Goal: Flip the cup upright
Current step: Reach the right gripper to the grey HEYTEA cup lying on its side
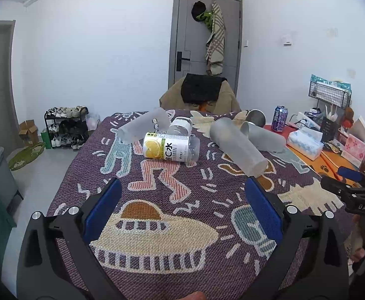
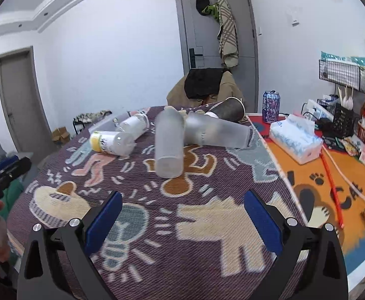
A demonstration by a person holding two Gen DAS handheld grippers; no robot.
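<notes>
Right wrist view is showing your right gripper gaping wide and empty — lining up on the frosted cup lying sideways — while your left gripper is hanging open, holding nothing.

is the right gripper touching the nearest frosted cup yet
Apart. The right wrist view shows patterned cloth between the open right gripper and the frosted cup.

Both views are evenly lit by soft, cool, diffuse light, with only faint shadows. Fisheye distortion bends the grey panelled door and walls, and dark vignetting fills the corners. The right wrist view is slightly motion-blurred; the left is sharper.
</notes>
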